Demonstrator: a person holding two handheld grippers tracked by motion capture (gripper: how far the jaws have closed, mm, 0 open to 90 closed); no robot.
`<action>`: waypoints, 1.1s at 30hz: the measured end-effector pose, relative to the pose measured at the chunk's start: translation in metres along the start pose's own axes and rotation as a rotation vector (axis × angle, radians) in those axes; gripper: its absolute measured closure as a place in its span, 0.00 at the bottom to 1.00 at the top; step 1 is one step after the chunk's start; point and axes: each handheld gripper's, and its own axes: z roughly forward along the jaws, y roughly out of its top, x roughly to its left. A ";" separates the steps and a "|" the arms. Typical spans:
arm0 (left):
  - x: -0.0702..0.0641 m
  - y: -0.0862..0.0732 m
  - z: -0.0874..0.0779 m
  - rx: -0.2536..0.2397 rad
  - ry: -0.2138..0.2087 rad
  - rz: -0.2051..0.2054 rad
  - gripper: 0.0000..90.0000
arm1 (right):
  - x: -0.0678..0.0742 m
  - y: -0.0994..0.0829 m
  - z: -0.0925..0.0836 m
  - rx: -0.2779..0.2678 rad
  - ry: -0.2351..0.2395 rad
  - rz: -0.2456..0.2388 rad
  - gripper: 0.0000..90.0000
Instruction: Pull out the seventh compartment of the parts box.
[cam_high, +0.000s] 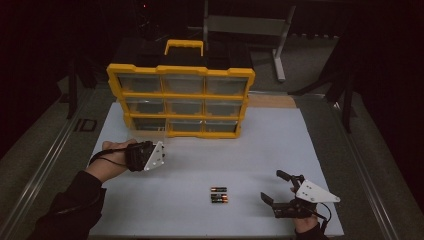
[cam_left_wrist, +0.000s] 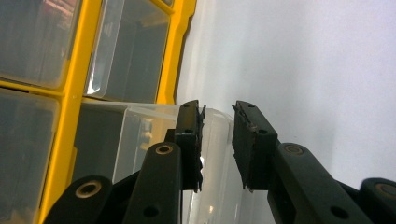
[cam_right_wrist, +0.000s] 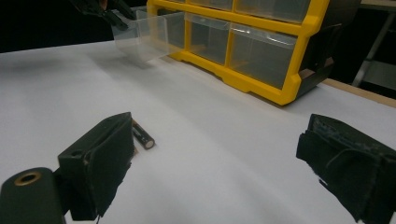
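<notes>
A white table top (cam_high: 200, 165) carries everything here. At its far edge stands a yellow drawer organiser (cam_high: 181, 99) with three rows of clear plastic drawers and a yellow carry handle on top. Its bottom-left drawer (cam_right_wrist: 144, 32) is pulled partway out toward the person, as the right gripper view shows, while the other drawers sit flush in the frame.

The left gripper (cam_high: 148, 156) is held sideways at that drawer, just in front of the organiser's lower left corner. In the left gripper view its two jaws straddle the front wall of the clear drawer (cam_left_wrist: 217, 140): the one jaw's pad lies against the plastic, the other stands a small gap off it, so the grip looks loose rather than clenched.

The right gripper (cam_high: 280, 187) rests near the table's front right corner, its jaws spread wide with nothing between them.

Between the two grippers, toward the front middle of the table, lies a small cluster of batteries (cam_high: 218, 195), side by side and well apart from the organiser.
</notes>
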 end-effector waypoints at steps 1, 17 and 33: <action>0.000 0.000 0.000 0.000 -0.002 0.001 0.79 | 0.000 0.000 0.000 -0.001 0.001 0.000 0.10; 0.010 -0.004 -0.005 -0.042 -0.010 -0.162 0.59 | -0.001 0.000 0.000 0.000 0.001 0.003 0.10; 0.022 -0.006 -0.041 -0.224 -0.040 -0.549 0.43 | -0.001 0.000 0.000 0.002 0.000 0.003 0.10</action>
